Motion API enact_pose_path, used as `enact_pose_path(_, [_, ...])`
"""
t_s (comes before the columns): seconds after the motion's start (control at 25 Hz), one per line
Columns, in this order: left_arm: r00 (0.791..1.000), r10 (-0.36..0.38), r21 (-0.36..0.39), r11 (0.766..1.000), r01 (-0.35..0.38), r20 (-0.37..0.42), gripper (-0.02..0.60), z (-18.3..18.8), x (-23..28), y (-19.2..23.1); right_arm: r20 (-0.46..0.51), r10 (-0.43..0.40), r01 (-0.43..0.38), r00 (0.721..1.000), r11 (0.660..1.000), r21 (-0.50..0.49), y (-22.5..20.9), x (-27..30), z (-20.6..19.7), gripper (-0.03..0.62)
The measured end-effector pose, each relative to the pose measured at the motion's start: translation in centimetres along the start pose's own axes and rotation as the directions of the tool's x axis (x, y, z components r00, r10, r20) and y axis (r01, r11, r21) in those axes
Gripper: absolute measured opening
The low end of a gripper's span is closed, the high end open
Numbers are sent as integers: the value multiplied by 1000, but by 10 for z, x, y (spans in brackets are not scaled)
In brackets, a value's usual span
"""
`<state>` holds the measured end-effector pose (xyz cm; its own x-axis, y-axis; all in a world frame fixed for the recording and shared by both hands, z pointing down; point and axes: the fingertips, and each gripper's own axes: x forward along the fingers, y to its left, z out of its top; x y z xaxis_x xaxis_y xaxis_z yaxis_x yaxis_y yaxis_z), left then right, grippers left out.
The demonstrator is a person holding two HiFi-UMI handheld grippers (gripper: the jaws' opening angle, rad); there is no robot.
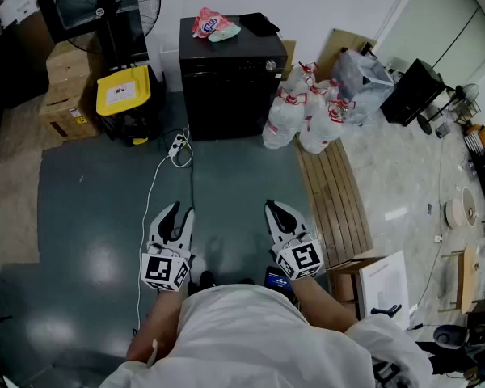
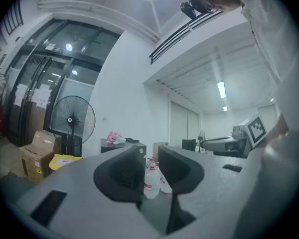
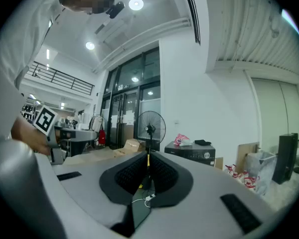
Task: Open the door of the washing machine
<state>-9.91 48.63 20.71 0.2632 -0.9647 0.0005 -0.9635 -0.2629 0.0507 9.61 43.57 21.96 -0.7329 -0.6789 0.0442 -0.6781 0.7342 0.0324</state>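
Observation:
The washing machine (image 1: 226, 79) is a black box standing against the far wall, door shut, with a pink bag and a dark item on its top. It also shows small in the left gripper view (image 2: 125, 144) and the right gripper view (image 3: 192, 152). My left gripper (image 1: 175, 212) is held level near my body, far short of the machine; its jaws (image 2: 150, 171) stand apart with nothing between them. My right gripper (image 1: 276, 209) hovers beside it, equally far from the machine, and its fingertips (image 3: 148, 159) meet with nothing held.
A standing fan (image 1: 113, 2), a yellow box (image 1: 123, 91) and cardboard boxes (image 1: 65, 95) stand left of the machine. Bagged water bottles (image 1: 303, 115) sit at its right, by a wooden slatted bench (image 1: 333, 192). A power strip with cable (image 1: 176, 145) lies on the floor ahead.

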Motion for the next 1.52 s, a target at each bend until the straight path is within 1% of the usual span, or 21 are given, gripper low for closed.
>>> enact_pose_path(0.12, [1000, 4, -15, 1000, -4, 10, 121, 16, -15, -32, 25, -16, 15, 1000, 1000, 3, -10, -30, 17, 38])
enact_pose_path(0.24, [1000, 14, 0, 1000, -14, 8, 118, 23, -25, -57, 70, 28, -26, 997, 999, -27, -10, -57, 33, 38])
enact_pose_path(0.28, [1000, 26, 1, 1000, -26, -3, 117, 21, -28, -63, 74, 33, -31, 997, 999, -29, -11, -66, 31, 38])
enact_pose_path(0.32, [999, 35, -5, 999, -35, -10, 117, 18, -31, -68, 74, 22, -21, 997, 1000, -24, -13, -75, 24, 38])
enact_pose_path(0.44, [999, 32, -33, 999, -32, -9, 117, 10, -43, -82, 53, -50, 49, 997, 998, 26, -26, -102, 1, 38])
enact_pose_path(0.48, [1000, 27, -44, 999, -28, -13, 117, 5, -46, -87, 46, -54, 52, 997, 998, 47, -27, -109, -5, 40])
enact_pose_path(0.56, [1000, 18, -65, 998, -19, -25, 117, -6, -48, -95, 60, -36, 31, 998, 996, 81, -28, -121, -11, 40])
enact_pose_path(0.64, [1000, -14, -65, 998, 12, -24, 117, -13, -44, -109, 87, -23, 15, 996, 995, 94, -32, -132, -13, 40])
enact_pose_path(0.72, [998, -67, -39, 997, 67, -13, 117, -13, -38, -124, 89, -46, 37, 995, 994, 104, -38, -139, -14, 40])
enact_pose_path(0.8, [993, -114, -29, 993, 115, 15, 117, -3, -33, -133, 79, -77, 67, 994, 991, 119, -41, -141, -10, 40])
enact_pose_path(0.88, [988, -145, -9, 989, 146, 52, 117, 11, -29, -137, 99, -82, 70, 992, 990, 120, -37, -140, 2, 40])
enact_pose_path(0.96, [984, -160, 15, 987, 159, 74, 117, 19, -28, -138, 121, -72, 58, 990, 991, 118, -31, -136, 9, 40])
enact_pose_path(1.0, [984, -160, 12, 987, 160, 74, 118, 20, -28, -137, 123, -69, 55, 990, 992, 114, -29, -134, 11, 40])
enact_pose_path(1.12, [985, -163, -5, 987, 163, 65, 120, 18, -33, -139, 140, -70, 57, 988, 994, 98, -24, -137, 19, 40])
enact_pose_path(1.2, [984, -170, 8, 985, 170, 44, 118, 15, -34, -142, 144, -70, 56, 987, 994, 96, -25, -140, 24, 40])
enact_pose_path(1.28, [981, -193, 44, 980, 192, 18, 118, 12, -34, -149, 133, -73, 61, 988, 994, 93, -27, -144, 22, 40])
enact_pose_path(1.32, [979, -203, 51, 978, 202, 17, 118, 11, -34, -153, 113, -74, 63, 991, 993, 95, -29, -146, 18, 40])
enact_pose_path(1.44, [979, -192, 7, 981, 192, 69, 118, 16, -36, -154, 2, -73, 72, 997, 988, 135, -37, -147, 0, 40])
enact_pose_path(1.48, [980, -183, -1, 983, 183, 79, 115, 17, -37, -153, -15, -70, 72, 997, 987, 142, -38, -148, 0, 40])
enact_pose_path(1.52, [981, -177, 1, 984, 177, 78, 113, 18, -38, -153, -10, -68, 68, 998, 988, 136, -38, -151, 3, 40])
